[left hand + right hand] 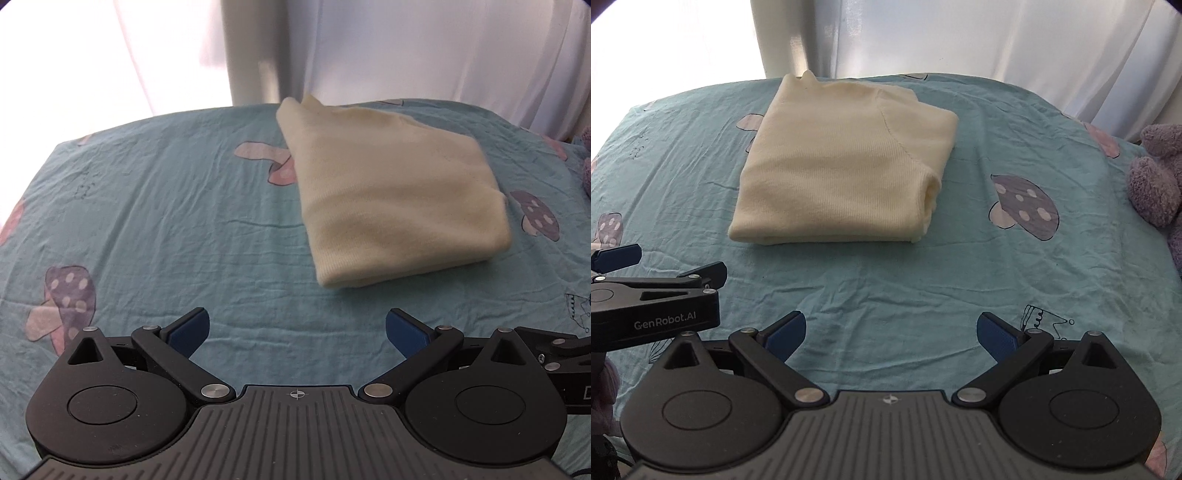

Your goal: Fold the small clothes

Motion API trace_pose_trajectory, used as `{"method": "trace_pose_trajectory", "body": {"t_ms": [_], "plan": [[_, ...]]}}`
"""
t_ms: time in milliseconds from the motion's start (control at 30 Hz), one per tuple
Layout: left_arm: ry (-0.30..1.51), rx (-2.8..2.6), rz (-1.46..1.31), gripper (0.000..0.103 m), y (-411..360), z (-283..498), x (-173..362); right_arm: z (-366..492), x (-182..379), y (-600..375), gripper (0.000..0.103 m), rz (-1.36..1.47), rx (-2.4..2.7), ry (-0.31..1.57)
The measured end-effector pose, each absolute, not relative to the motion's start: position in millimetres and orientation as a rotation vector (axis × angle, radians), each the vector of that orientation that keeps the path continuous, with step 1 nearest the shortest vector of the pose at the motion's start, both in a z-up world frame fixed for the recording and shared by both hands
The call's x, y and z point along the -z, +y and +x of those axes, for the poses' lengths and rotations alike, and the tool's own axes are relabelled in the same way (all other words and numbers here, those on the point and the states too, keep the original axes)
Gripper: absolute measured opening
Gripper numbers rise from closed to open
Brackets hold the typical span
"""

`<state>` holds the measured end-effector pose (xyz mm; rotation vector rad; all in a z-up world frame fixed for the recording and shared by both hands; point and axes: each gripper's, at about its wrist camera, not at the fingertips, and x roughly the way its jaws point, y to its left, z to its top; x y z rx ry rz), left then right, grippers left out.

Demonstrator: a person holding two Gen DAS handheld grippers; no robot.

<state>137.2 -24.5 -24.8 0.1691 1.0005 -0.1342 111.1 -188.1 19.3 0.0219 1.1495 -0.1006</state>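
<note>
Cream sweater point(842, 162) lies folded in upper centre of right view, on teal mushroom sheet point(923, 280). My left gripper point(297, 332) and right gripper point(891, 334) both spread wide, holding nothing, near it. Fold looks finished; next I'd square edges or stop.

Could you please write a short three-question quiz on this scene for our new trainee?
1. True or false: the cream sweater lies folded on the teal mushroom-print sheet.
2. Which gripper grips the garment? A) the left gripper B) the right gripper C) neither
3. Fill in: a plush toy of ____ colour sits at the sheet's right edge in the right wrist view.

Key:
1. True; it rests as a compact stack of layers.
2. C; both have their jaws apart with only the sheet between them, short of the sweater.
3. Purple.
</note>
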Motion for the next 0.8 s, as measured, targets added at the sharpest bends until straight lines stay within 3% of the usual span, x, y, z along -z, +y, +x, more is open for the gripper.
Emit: {"method": "trace_pose_trajectory", "body": {"t_ms": [800], "plan": [[1.091,0.158,0.174,0.103,-47,169,40,148,-14,-199,0.099,-0.016,0.146,1.168]]}}
